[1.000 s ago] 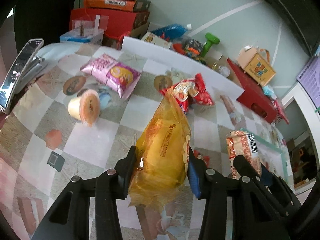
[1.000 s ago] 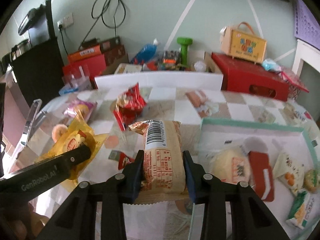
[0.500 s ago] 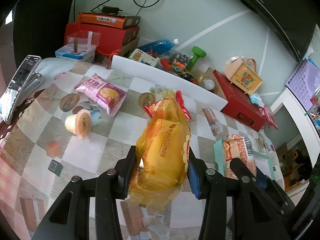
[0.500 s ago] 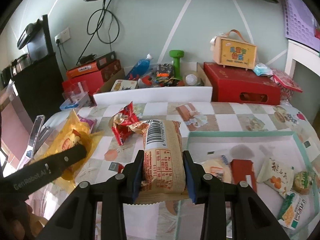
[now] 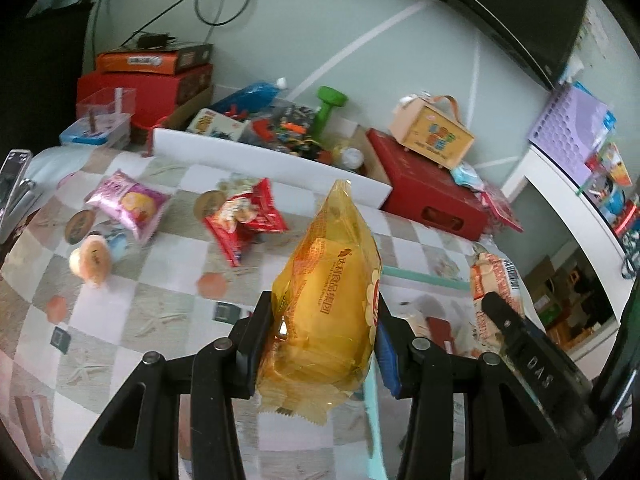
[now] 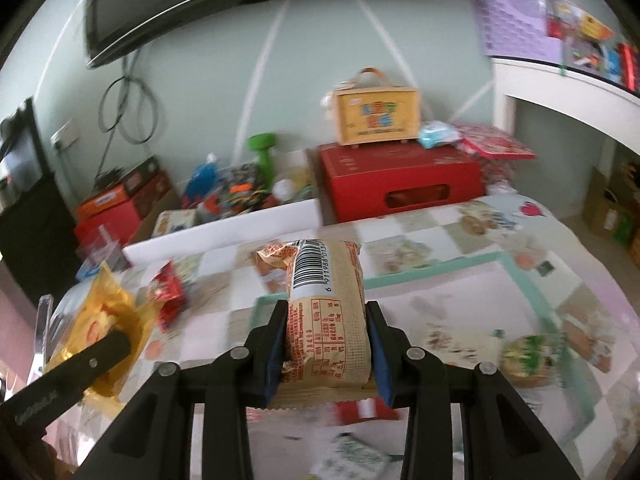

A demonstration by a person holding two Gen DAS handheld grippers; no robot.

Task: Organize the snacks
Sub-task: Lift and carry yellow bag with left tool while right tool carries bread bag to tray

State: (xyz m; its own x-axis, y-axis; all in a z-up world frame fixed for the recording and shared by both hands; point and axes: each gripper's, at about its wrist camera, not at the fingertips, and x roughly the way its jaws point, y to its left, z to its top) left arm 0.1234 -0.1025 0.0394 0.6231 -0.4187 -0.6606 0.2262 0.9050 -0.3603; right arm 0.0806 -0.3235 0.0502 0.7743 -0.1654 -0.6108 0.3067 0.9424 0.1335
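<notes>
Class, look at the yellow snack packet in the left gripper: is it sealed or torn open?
Sealed, as far as shows. The yellow snack packet looks puffed and full, its top crimp is intact, and nothing spills between the left gripper's jaws.

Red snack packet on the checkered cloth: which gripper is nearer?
Left. The left gripper, holding the yellow packet, sits just beside the red snack packet; the right gripper is further off, over the green-rimmed tray.

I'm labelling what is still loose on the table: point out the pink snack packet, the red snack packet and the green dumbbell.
pink snack packet (image 5: pixel 127 204), left wrist view, middle of its printed face.
red snack packet (image 5: pixel 245 220), left wrist view, crumpled middle.
green dumbbell (image 5: pixel 327 110), left wrist view, its shaft below the upper head.
</notes>
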